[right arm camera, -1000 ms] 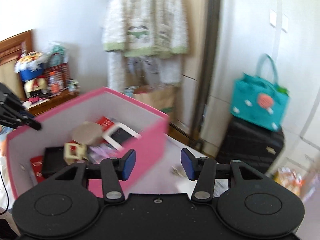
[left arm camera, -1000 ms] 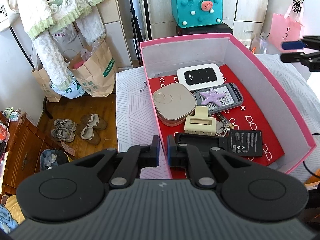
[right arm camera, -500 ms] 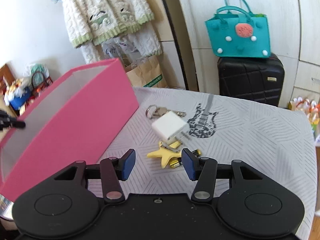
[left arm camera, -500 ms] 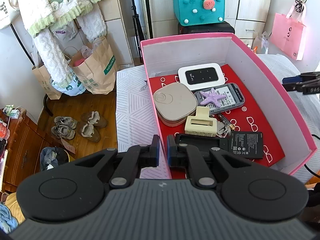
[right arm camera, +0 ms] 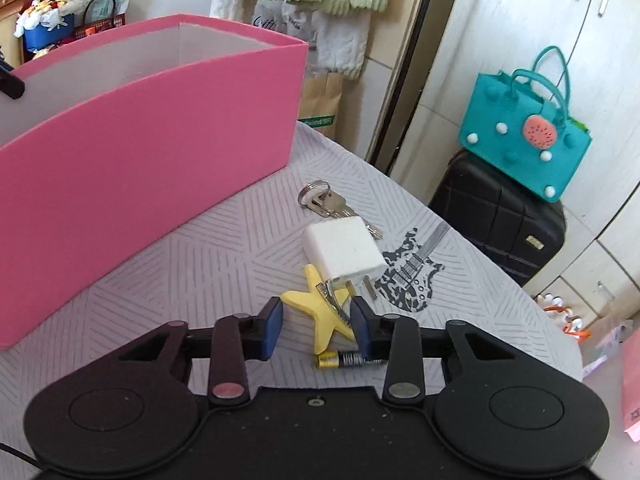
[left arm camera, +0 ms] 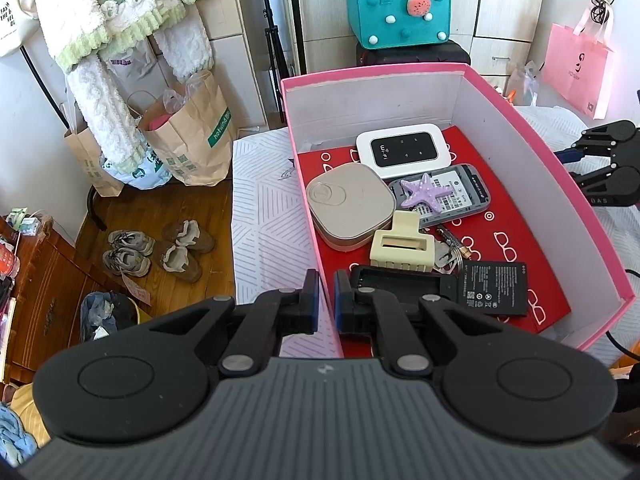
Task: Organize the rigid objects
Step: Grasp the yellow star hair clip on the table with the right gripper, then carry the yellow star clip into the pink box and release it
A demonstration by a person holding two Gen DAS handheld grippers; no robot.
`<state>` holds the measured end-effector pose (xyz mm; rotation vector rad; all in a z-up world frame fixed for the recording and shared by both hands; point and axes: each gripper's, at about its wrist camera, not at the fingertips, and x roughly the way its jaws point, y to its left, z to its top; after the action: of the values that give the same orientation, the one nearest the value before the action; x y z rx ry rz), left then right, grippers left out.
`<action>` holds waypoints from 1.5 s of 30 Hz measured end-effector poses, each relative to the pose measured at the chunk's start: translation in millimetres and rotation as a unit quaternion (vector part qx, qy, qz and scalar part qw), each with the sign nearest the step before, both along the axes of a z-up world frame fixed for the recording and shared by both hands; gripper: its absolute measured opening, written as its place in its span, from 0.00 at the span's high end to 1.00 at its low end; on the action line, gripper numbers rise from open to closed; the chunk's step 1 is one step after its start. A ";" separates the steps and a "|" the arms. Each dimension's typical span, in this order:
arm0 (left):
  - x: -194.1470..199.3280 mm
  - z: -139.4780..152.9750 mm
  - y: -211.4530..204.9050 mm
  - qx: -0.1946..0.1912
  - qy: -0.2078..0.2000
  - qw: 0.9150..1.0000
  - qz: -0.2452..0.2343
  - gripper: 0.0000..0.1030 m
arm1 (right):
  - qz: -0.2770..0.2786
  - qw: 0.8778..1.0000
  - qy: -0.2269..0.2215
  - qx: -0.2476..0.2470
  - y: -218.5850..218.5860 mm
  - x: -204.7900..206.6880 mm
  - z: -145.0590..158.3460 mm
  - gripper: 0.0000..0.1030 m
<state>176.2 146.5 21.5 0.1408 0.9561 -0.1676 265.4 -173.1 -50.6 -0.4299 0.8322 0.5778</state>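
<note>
The left gripper (left arm camera: 326,306) is clamped on the near wall of the pink box (left arm camera: 536,128), one blue pad outside and one inside, with the wall pinched between them. Just past its fingertips, inside the box at about one o'clock, a black battery (left arm camera: 494,288) lies beside a black charger cradle (left arm camera: 394,282), and beyond them sit a cream hair claw (left arm camera: 402,246) and some keys partly hidden under it. Further in, at twelve o'clock, a beige rounded case (left arm camera: 350,204) lies beside a grey phone (left arm camera: 456,196) with a purple starfish (left arm camera: 424,194) on top, and a white Wi-Fi router (left arm camera: 402,150) rests nearest the far wall. In the right wrist view, the right gripper (right arm camera: 316,326) has just been closing, and its jaws stand either side of a yellow starfish (right arm camera: 320,312) on the patterned bedsheet (right arm camera: 200,264); the right pad looks to be against one arm of the star, the left pad stands a little clear, so it is not yet gripped. A small gold clip with a spring (right arm camera: 340,359) lies just below the star. At twelve o'clock a white charger plug (right arm camera: 344,250) overlaps the star's top, and a bunch of keys (right arm camera: 328,202) lies beyond it. The box's outer pink wall fills ten o'clock.
</note>
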 end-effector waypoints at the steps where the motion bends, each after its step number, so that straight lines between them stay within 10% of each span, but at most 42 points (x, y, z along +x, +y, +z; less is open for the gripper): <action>1: -0.5 -0.3 0.3 0.000 0.000 1.000 0.000 0.93 | -0.005 1.000 0.006 0.008 -1.6 1.3 2.0 0.72; 6: -0.1 -0.1 0.2 -0.002 0.001 1.000 -0.001 0.93 | -0.054 0.988 0.070 0.125 -22.9 12.1 10.3 0.80; 13: -0.6 -0.1 -0.6 -0.001 0.001 1.000 -0.001 0.93 | -0.122 0.905 0.228 0.336 -65.1 20.2 -9.3 0.79; 19: -2.2 0.5 -2.3 0.012 0.004 1.000 -0.013 0.94 | -0.132 0.878 0.262 0.378 -68.7 12.4 -13.1 0.79; 33: -0.2 5.8 -6.3 0.027 0.011 0.999 -0.028 0.93 | 0.023 0.899 0.224 0.375 28.4 -2.8 82.7 0.79; 38: -0.5 5.5 -6.8 0.031 0.008 0.999 -0.029 0.93 | 0.069 0.895 0.289 0.333 91.0 3.0 69.3 0.79; 41: -1.8 5.5 -5.1 0.026 0.005 0.999 -0.026 0.94 | 0.076 0.864 0.369 0.333 122.8 6.4 46.2 0.79; 45: -4.7 4.6 -2.4 0.020 0.003 0.999 -0.025 0.93 | 0.079 0.875 0.364 0.309 148.5 1.3 34.4 0.79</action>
<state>171.5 144.1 26.1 0.2007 0.9626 -0.1958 266.7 -24.5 -16.2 0.3484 1.2645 1.1479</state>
